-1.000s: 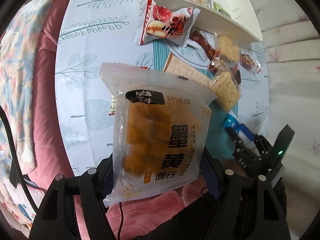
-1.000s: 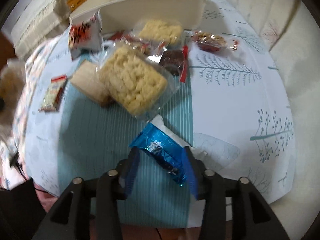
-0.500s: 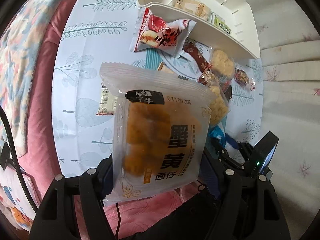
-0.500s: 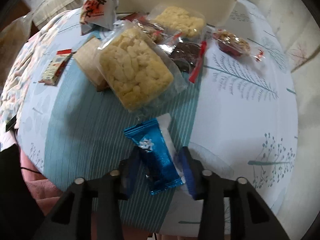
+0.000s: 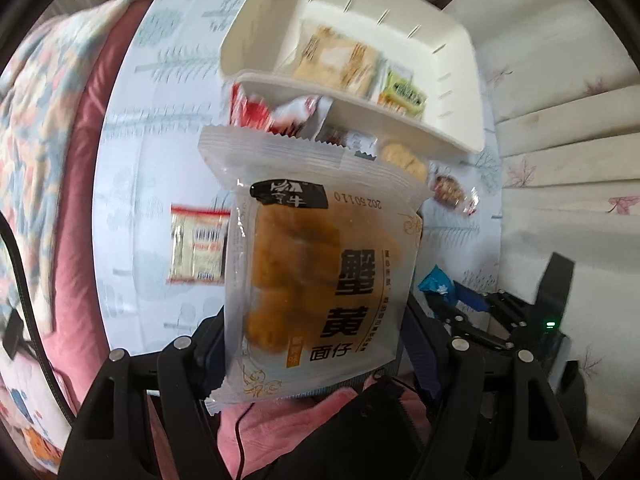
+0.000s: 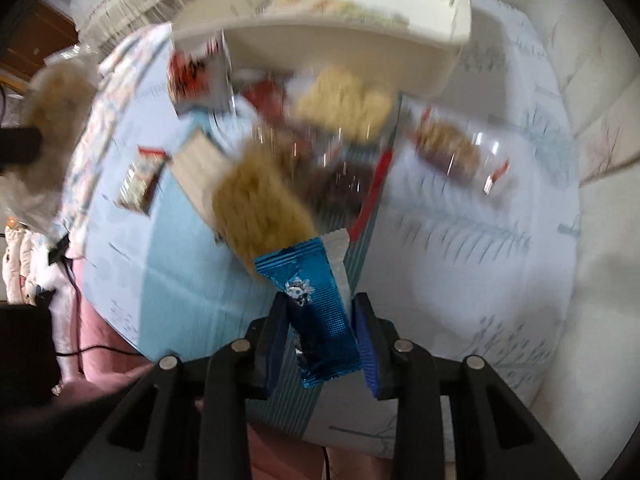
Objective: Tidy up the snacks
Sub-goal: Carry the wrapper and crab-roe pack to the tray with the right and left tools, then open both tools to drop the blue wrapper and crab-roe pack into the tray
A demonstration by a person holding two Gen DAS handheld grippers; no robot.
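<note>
- both hands are loaded, so this looks like the carry step: snacks up off the bench and on their way to the bin.
- left gripper is clamped wide on the big clear packet of orange fried snacks with black lettering, hanging in the air just short of the white plastic storage bin.
- right gripper is squeezed narrow on the small shiny blue foil wrapper, also lifted.
- the bin already holds a few packets; more loose ones lie on the leaf-print cloth in front of it.
- next, i'd guess: get each packet above the bin's open top, pick a free spot, let go without snagging the near rim.
</note>
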